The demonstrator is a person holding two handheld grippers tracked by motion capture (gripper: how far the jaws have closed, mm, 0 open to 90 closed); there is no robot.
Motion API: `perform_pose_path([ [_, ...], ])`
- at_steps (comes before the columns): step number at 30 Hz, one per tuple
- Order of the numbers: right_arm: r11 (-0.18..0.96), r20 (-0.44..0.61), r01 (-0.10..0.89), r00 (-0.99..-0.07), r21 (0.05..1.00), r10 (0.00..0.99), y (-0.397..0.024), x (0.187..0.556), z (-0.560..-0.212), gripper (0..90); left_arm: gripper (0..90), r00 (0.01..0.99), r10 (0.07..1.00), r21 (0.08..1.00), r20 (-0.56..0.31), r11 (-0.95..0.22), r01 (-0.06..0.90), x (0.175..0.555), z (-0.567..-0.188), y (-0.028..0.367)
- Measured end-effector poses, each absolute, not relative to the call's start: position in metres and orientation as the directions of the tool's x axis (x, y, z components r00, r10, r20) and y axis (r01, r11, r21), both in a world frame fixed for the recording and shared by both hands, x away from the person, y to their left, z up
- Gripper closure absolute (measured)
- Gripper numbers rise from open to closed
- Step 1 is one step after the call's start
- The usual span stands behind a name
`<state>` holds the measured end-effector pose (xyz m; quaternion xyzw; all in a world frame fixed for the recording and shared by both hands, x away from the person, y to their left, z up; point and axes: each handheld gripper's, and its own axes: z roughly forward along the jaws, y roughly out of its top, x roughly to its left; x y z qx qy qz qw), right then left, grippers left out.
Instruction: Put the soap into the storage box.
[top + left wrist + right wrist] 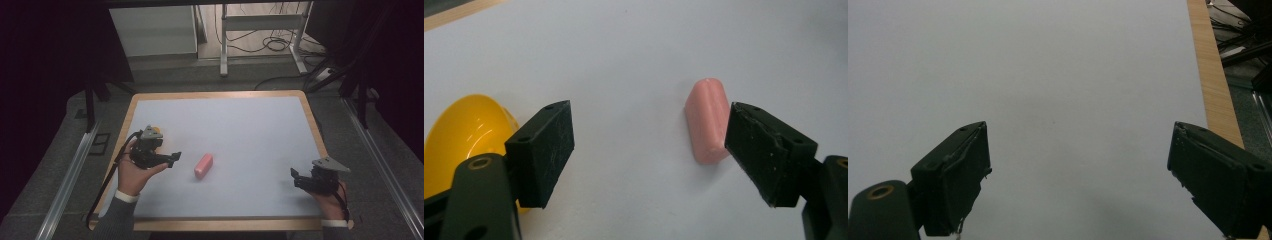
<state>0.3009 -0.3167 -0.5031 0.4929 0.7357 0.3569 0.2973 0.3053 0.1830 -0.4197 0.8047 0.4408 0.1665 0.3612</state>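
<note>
Evidently the right tool (pixel 296 176) waits released by the bench's (pixel 250 120) near right corner. Left tool (pixel 176 158), also released, points at the pink block (pixel 203 165) mid-bench; I'd slide it straighter, jaws astride the block's narrow sides, then close.

block (pixel 203 166) mid-table (pixel 250 130) | left gripper (pixel 172 159) beside | right gripper (pixel 296 176) well apart
</note>
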Motion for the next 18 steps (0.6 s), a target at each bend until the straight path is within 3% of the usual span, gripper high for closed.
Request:
perform_pose_path([
  [18, 0.265, -0.089, 0.516, -0.34, 0.815, 0.936, -0.317, 0.301, -0.505, 9.8, 20.4, 0.607, 0.794, 0.693, -0.023, -0.425, 0.582, 0.315, -0.416, 0.147],
])
